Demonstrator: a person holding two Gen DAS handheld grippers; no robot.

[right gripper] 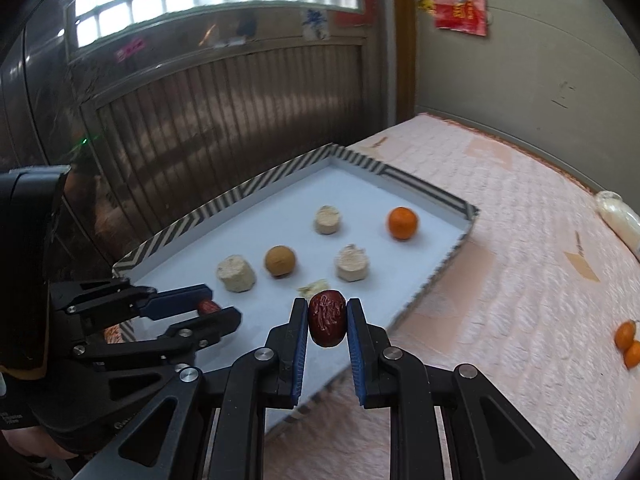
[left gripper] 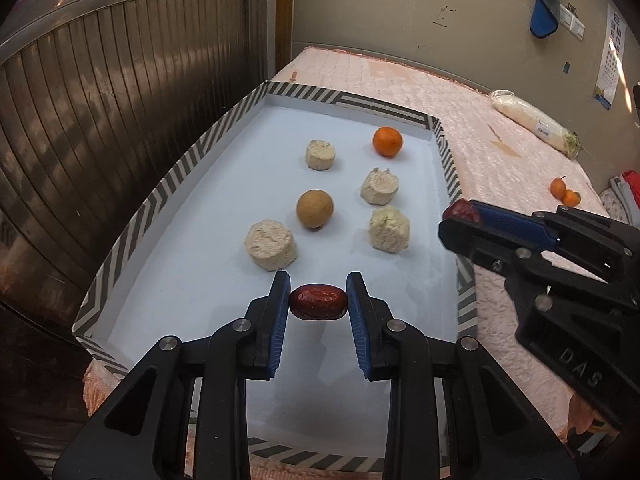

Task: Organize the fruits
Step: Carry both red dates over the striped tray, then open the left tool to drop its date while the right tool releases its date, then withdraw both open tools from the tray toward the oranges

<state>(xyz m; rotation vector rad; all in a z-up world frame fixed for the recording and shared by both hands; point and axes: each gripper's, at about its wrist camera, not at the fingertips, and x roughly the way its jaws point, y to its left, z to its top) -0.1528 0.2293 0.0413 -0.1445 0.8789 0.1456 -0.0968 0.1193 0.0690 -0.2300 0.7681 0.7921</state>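
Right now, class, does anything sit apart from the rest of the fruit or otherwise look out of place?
Yes. Two small oranges lie loose on the pink cloth, outside the striped tray, where another orange sits. A wrapped white bundle also lies on the cloth.

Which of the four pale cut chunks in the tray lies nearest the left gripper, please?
The chunk at the near left, just left of the brown round fruit, lies closest to the left gripper; the other three sit farther up the tray.

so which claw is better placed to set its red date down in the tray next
Left. The left claw holds its red date over the tray floor already. The right claw and its date sit near the tray's edge.
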